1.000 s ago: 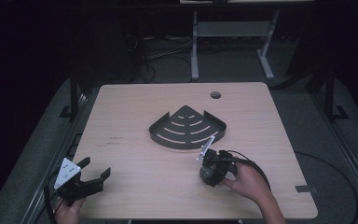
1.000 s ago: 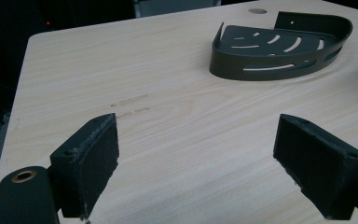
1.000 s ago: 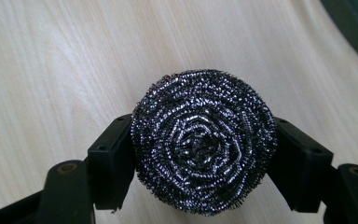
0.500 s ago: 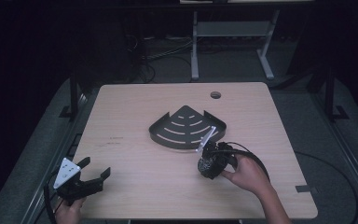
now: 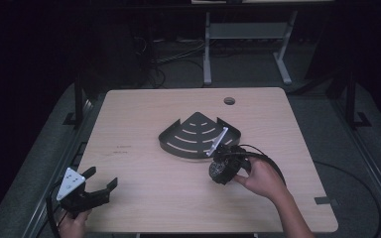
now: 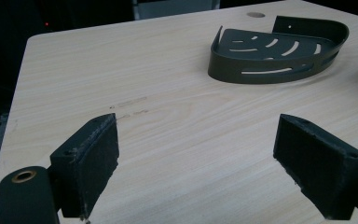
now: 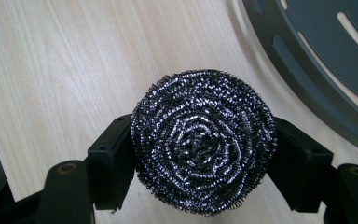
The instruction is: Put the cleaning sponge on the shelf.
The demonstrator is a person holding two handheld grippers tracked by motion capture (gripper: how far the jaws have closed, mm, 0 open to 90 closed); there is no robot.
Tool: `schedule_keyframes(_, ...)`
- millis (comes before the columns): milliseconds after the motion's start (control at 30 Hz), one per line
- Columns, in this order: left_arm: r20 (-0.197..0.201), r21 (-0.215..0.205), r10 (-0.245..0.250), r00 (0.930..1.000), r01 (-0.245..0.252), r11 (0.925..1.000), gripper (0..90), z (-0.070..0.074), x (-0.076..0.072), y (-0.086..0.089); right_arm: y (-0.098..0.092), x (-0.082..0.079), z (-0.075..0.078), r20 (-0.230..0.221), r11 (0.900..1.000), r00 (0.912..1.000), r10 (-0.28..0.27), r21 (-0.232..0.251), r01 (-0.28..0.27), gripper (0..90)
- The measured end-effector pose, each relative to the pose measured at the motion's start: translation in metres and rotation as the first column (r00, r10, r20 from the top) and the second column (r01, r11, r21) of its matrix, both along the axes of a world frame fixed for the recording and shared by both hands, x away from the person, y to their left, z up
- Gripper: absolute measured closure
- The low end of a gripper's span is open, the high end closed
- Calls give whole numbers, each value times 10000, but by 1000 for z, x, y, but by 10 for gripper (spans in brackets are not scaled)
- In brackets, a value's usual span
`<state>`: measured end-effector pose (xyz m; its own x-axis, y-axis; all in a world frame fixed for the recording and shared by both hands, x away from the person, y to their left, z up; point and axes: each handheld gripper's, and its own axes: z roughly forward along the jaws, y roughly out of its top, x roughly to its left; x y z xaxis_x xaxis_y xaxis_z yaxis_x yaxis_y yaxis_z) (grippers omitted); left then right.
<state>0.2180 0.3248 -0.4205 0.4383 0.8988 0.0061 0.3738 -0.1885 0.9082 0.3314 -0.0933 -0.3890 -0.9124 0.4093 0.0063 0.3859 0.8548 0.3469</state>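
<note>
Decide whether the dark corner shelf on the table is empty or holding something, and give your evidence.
Empty. The corner shelf shows only its bare slotted floor inside the rim; the steel scourer sits outside it, clamped by the right gripper.

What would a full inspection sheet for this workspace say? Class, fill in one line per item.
Surface: pale wooden table, round hole near its far edge.
Job's things: steel wool scourer; dark slotted corner shelf lying flat mid-table.
Clutter: nothing seen.
Grippers: right tool shut on the scourer, beside the shelf's curved rim; left tool open, above bare wood at the near left corner.
Cables: black cable looping from the right tool; more on the floor beyond.
Surroundings: dark room, metal stand behind the table.
</note>
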Motion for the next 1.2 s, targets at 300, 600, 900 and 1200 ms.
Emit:
schedule_keyframes(300,-6,36,-27,10000,27,10000,133,0,0,-1,3,5,9,14,10000,10000,55,32,-55,295)
schedule_keyframes(600,-19,13,-65,10000,65,10000,133,0,0,-2,5,15,13,-113,10000,9999,31,-22,-32,295)
schedule_keyframes(900,40,-30,-74,10000,75,10000,133,0,0,-1,7,25,16,-152,10000,9999,-15,-41,14,295)
schedule_keyframes(1200,57,-49,-77,10000,78,10000,133,1,0,-1,13,32,23,-176,9999,9998,99,-95,-101,296)
